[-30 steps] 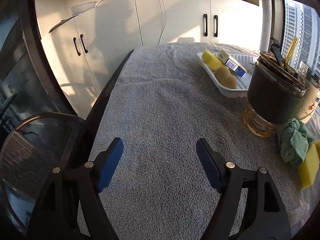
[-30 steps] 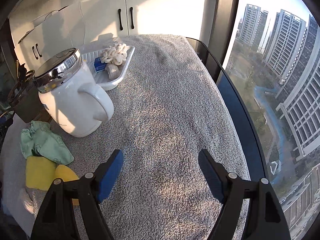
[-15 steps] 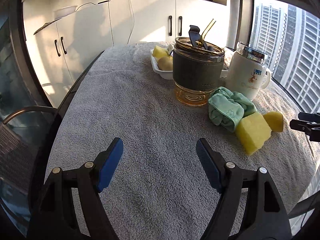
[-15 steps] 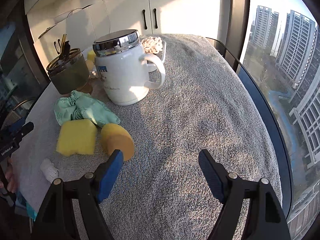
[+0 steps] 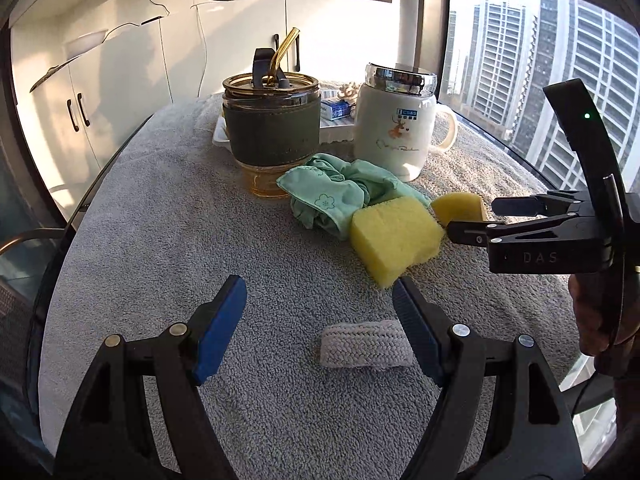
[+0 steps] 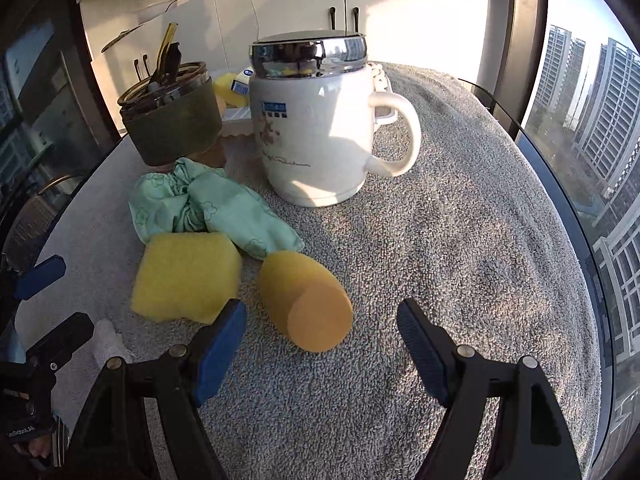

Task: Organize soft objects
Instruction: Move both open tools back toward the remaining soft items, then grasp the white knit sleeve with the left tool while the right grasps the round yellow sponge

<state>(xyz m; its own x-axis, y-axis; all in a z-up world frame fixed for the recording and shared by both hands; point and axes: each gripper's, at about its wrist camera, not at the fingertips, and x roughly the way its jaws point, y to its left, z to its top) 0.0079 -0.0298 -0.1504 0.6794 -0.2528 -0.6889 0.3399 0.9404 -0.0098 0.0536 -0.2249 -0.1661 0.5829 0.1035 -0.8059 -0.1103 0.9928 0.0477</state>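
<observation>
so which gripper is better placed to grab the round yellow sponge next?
Right. The right gripper is open with the round yellow sponge lying just ahead, between its fingers. The left gripper, also open, faces the white woven piece; the square sponge blocks its path.

on the grey towel-covered table (image 5: 168, 240), the dark-sleeved glass jar with a straw (image 5: 272, 128) stands left of the white lidded ceramic mug (image 5: 394, 132), and a white plastic tray (image 5: 222, 134) lies behind both. the crumpled mint-green cloth (image 5: 336, 196) lies in front of the jar and mug. the square yellow sponge (image 5: 394, 236) touches the cloth's near edge; the round yellow foam cylinder (image 6: 306, 306) lies on its side just to the sponge's right. nearest of all, the small white woven pad (image 5: 364, 344) lies well in front of the sponge. the tray seems to hold a small box and a few soft pieces, though the jar and mug hide most of it.
</observation>
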